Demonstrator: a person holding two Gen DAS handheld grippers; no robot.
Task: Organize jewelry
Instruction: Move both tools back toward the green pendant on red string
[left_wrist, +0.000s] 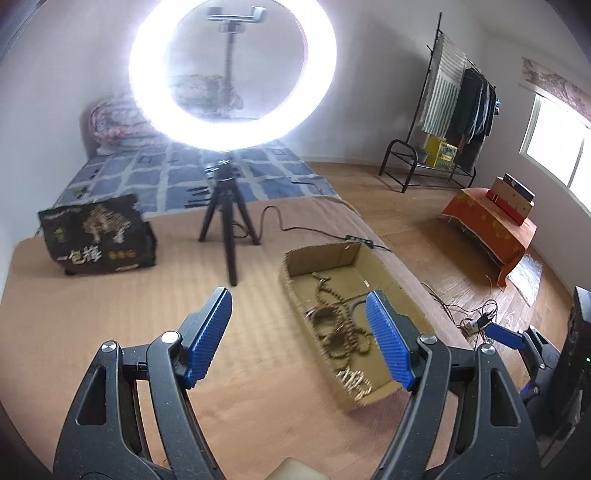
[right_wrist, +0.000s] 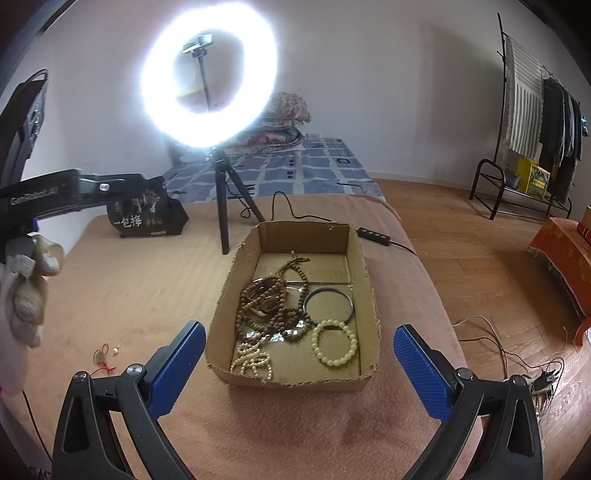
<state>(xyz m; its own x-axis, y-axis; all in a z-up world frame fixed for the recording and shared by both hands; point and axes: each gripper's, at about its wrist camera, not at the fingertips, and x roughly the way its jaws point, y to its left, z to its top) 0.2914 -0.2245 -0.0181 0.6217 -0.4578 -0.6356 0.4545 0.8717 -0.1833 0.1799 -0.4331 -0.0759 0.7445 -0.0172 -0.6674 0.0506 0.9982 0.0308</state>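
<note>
Right wrist view looks down over the cardboard box (right_wrist: 364, 266), which sits straight ahead of the right gripper (right_wrist: 299, 354), framed between its two blue pads. Inside lie a tangle of brown bead strands (right_wrist: 275, 295), a dark bangle (right_wrist: 328, 303), a pale bead bracelet (right_wrist: 335, 343) nearest the right pad, and a cream bead piece (right_wrist: 253, 360) nearest the left pad. Most of the jewelry appears already gathered, but a small red-corded charm (right_wrist: 103, 356) lies loose on the tan cover (right_wrist: 122, 288), out to the left of the right gripper and below the gloved hand (right_wrist: 27, 291) that carries the left tool.

That charm looks like the next thing to collect. It is thin and flat on soft cloth, so the pads should come down low, straddle the cord rather than the tiny pendant, and close gently to avoid pinching the cover.

Both tongs stand wide open and empty, touching nothing. From the left wrist view, the left gripper (left_wrist: 299, 334) hovers over bare cover, with the box just off its right pad (left_wrist: 388, 339).
</note>
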